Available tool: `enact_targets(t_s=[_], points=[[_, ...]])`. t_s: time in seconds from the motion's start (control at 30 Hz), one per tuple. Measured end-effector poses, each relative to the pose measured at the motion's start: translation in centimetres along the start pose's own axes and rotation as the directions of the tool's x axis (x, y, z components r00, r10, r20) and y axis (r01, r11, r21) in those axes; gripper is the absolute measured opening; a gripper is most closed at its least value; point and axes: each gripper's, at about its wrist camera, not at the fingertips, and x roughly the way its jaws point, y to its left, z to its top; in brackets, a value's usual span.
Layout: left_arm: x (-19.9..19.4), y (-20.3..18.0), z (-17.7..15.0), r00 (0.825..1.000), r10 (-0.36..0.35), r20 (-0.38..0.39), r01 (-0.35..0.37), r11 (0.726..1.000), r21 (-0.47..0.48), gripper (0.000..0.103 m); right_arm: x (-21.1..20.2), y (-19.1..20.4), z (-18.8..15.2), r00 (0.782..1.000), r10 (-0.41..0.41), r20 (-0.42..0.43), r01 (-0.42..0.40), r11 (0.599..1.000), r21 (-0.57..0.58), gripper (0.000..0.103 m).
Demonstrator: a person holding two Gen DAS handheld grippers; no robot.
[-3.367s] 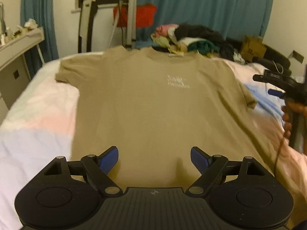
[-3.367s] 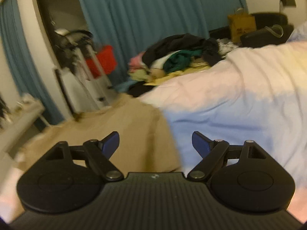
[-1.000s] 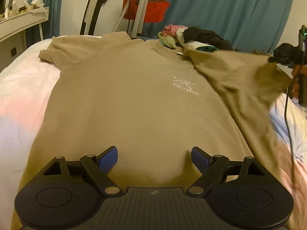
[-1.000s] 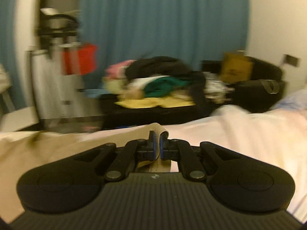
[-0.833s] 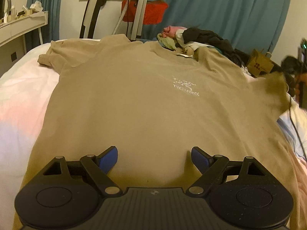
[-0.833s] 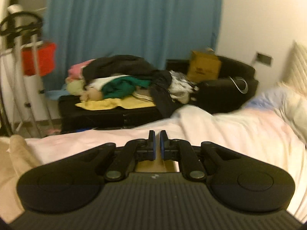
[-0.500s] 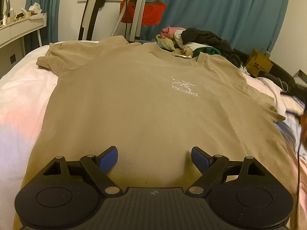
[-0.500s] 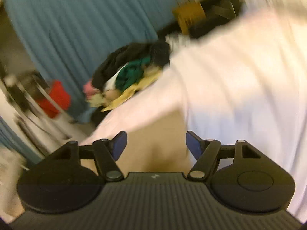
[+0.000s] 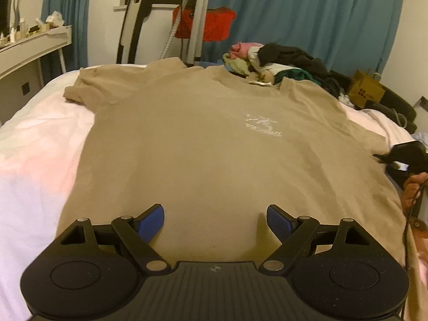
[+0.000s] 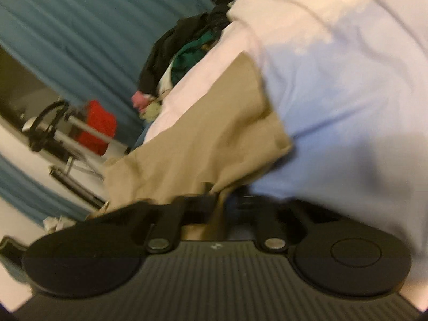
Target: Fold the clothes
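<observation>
T-shirt (image 9: 203, 144) lies flat, front up, on the bed (image 9: 34, 144), collar far, hem near, so its edges are reachable for a fold. Left gripper (image 9: 215, 220) hovers over the near hem, 2 blue pads (image 9: 149, 220) wide apart, nothing between them; likely waiting to take the hem. Right gripper (image 10: 223, 208) is at the shirt's right sleeve (image 10: 240, 123), jaws together, with tan cloth pinched between them, though the view is blurred. Probably set to carry that sleeve inward. Clothes pile (image 9: 281, 61) sits beyond the far edge.
</observation>
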Motion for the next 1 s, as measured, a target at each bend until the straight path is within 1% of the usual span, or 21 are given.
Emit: enact_targets(t_s=[0.07,0.23,0.37,0.47,0.53,0.57,0.6,0.63,0.67,0.73,0.77,0.9,1.0], points=[[0.2,0.2,0.0,1.0,0.006,-0.007,-0.006,1.0,-0.011,0.085,-0.9,-0.4,0.8,0.998,0.005,0.055,-0.004,1.0,-0.01,0.006],[0.5,-0.2,0.0,1.0,0.014,-0.01,-0.014,1.0,0.014,0.085,-1.8,0.6,1.9,0.989,-0.037,0.14,0.059,0.986,-0.159,0.006],[0.4,-0.5,0.0,1.0,0.001,-0.01,-0.001,1.0,0.025,0.085,-1.3,0.9,1.8,0.988,-0.06,0.142,0.092,0.968,-0.235,0.007],[0.0,-0.9,0.0,1.0,-0.008,0.005,0.008,0.999,0.042,0.085,-1.7,1.5,1.4,0.988,-0.075,0.136,0.111,0.953,-0.28,0.012],[-0.5,-1.2,0.3,1.0,-0.02,0.024,0.018,0.998,0.054,0.085,-2.9,2.5,0.8,0.989,-0.084,0.124,0.118,0.945,-0.305,0.022],[-0.8,-1.3,0.5,0.999,-0.028,0.038,0.026,0.998,0.059,0.085,-3.6,3.0,0.5,0.989,-0.085,0.118,0.119,0.941,-0.317,0.039],[-1.1,-1.4,0.6,0.998,-0.027,0.054,0.023,0.997,0.07,0.086,-4.6,3.6,0.0,0.989,-0.073,0.128,0.112,0.938,-0.329,0.054],[-1.5,-1.6,0.6,0.997,-0.021,0.072,0.015,0.996,0.083,0.086,-5.6,4.2,-0.5,0.989,-0.061,0.137,0.105,0.934,-0.341,0.075],[-1.8,-1.8,0.7,0.996,-0.015,0.09,0.006,0.995,0.097,0.086,-6.6,4.9,-1.1,0.988,-0.049,0.145,0.098,0.931,-0.353,0.085],[-2.7,-1.7,0.7,0.993,-0.018,0.113,0.006,0.995,0.101,0.086,-8.6,6.4,-2.1,0.988,-0.018,0.155,0.078,0.916,-0.394,0.085],[-3.2,-1.7,0.7,0.992,-0.021,0.122,0.009,0.995,0.098,0.086,-9.6,7.2,-2.6,0.989,-0.001,0.147,0.063,0.907,-0.416,0.084],[-5.5,-1.6,0.8,0.985,-0.022,0.169,0.008,0.996,0.086,0.086,-13.8,9.2,-5.0,0.989,0.057,0.133,0.008,0.898,-0.441,0.084],[-7.4,-1.6,1.0,0.977,-0.022,0.213,0.004,0.996,0.085,0.086,-17.0,10.4,-7.3,0.989,0.075,0.128,-0.005,0.88,-0.475,0.084]])
